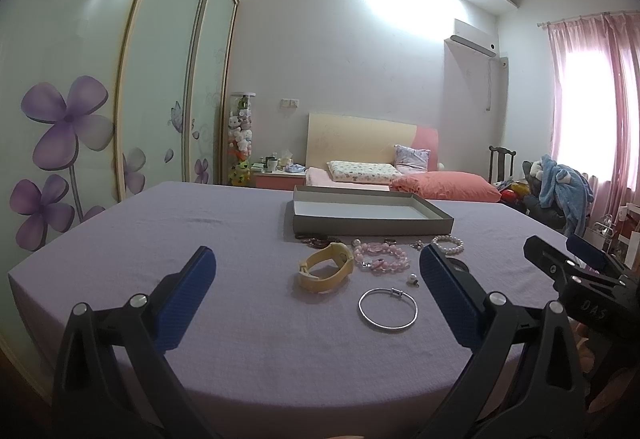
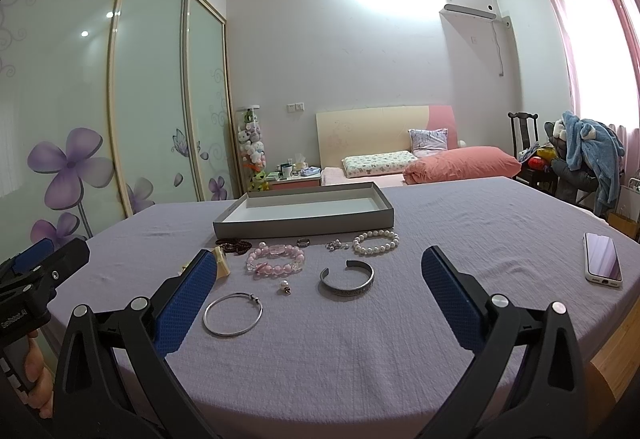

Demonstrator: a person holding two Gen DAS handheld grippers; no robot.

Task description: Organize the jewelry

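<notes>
A shallow grey box point(image 1: 372, 225) point(image 2: 304, 227) sits empty on the lilac tablecloth. Jewelry lies in front of it: a yellow watch band point(image 1: 326, 271), a pink bead bracelet point(image 1: 380, 257) point(image 2: 276, 257), a white pearl bracelet point(image 1: 450, 243) point(image 2: 376, 241), a thin silver bangle point(image 1: 387, 309) point(image 2: 233, 314), a dark metal cuff point(image 2: 347, 281), a small ring point(image 2: 303, 241), a pearl earring point(image 2: 285, 287) and dark beads point(image 2: 234, 244). My left gripper point(image 1: 316, 271) is open and empty, near side of the watch band. My right gripper point(image 2: 318, 275) is open and empty, near side of the cuff.
A phone point(image 2: 603, 263) lies face up at the table's right side. The table's near right corner point(image 2: 612, 359) shows bare wood. A bed point(image 2: 420, 163), a wardrobe with flower doors point(image 2: 120, 119) and a chair with clothes point(image 2: 580, 155) stand behind.
</notes>
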